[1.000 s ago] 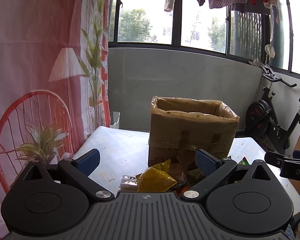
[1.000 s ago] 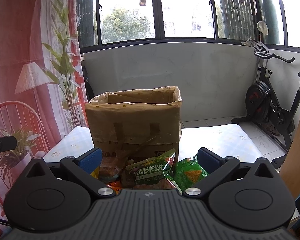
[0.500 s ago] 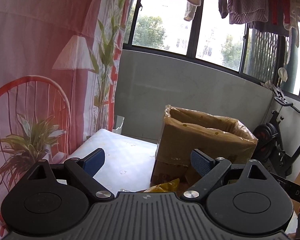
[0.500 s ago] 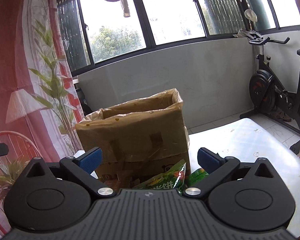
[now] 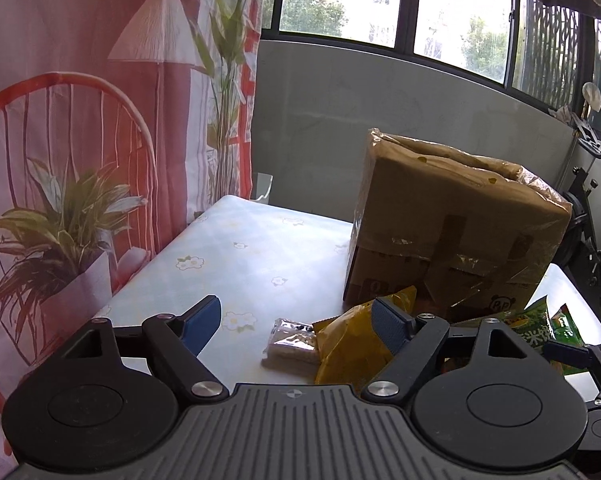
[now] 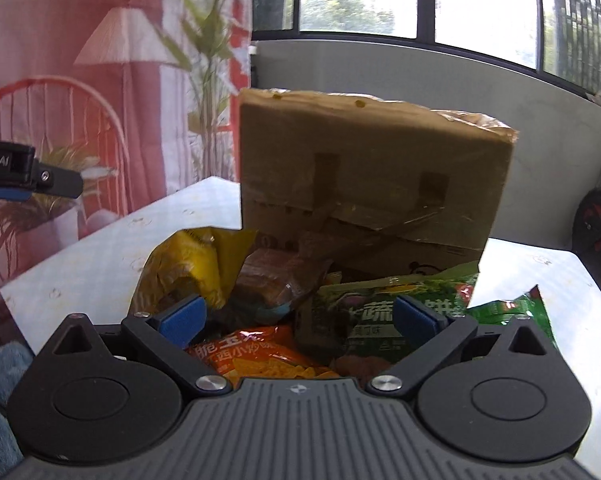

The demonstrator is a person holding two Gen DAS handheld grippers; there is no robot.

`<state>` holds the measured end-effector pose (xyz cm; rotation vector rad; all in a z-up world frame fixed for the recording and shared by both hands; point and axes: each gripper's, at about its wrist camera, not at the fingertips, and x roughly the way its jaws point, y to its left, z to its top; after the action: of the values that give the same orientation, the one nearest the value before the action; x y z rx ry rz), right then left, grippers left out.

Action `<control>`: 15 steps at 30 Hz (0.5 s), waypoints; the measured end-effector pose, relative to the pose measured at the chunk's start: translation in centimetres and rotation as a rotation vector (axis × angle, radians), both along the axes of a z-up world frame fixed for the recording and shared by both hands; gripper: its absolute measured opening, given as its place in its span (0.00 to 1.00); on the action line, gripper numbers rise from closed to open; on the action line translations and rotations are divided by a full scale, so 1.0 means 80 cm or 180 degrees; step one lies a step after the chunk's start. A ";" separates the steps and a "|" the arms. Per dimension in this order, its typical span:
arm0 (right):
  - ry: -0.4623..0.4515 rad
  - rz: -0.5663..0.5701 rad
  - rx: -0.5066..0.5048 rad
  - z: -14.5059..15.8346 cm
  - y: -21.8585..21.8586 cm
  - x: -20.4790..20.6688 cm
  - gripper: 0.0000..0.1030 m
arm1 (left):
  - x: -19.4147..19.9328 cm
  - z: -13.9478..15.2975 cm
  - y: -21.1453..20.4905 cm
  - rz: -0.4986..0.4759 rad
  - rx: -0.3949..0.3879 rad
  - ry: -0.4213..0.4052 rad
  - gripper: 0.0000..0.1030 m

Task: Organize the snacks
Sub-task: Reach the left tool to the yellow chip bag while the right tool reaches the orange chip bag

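Left claw (image 5: 296,320): fingers spread apart, empty, held above the surface (image 5: 260,256), a small clear-wrapped snack (image 5: 290,346) lying between them. Right claw (image 6: 300,318): fingers likewise apart, gripping nothing, poised over a heap of snacks comprising a yellow bag (image 6: 188,264), an orange packet (image 6: 256,354) and a green packet (image 6: 380,316). Just beyond the heap, touching it, stands an open cardboard box (image 6: 372,176). Far left: a red printed curtain (image 5: 80,100).
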<state>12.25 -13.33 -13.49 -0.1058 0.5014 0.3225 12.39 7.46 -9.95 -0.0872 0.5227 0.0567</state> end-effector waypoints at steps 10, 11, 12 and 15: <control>0.0363 0.0651 -0.0441 -0.047 0.031 0.032 0.93 | 0.007 -0.016 -0.002 -0.0077 -0.0027 0.0142 0.81; 0.0386 0.0657 -0.0471 -0.051 0.033 0.035 0.93 | 0.007 -0.018 -0.002 -0.0095 -0.0031 0.0156 0.81; 0.0419 0.0657 -0.0498 -0.056 0.034 0.039 0.93 | 0.006 -0.020 -0.002 -0.0109 -0.0037 0.0174 0.81; 0.0554 0.0634 -0.0520 -0.065 0.031 0.048 0.93 | 0.007 -0.026 -0.001 -0.0122 -0.0058 0.0230 0.81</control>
<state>16.10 -10.81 -18.72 -0.2891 0.6915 0.4880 12.95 7.36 -12.00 -0.0932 0.5971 0.0176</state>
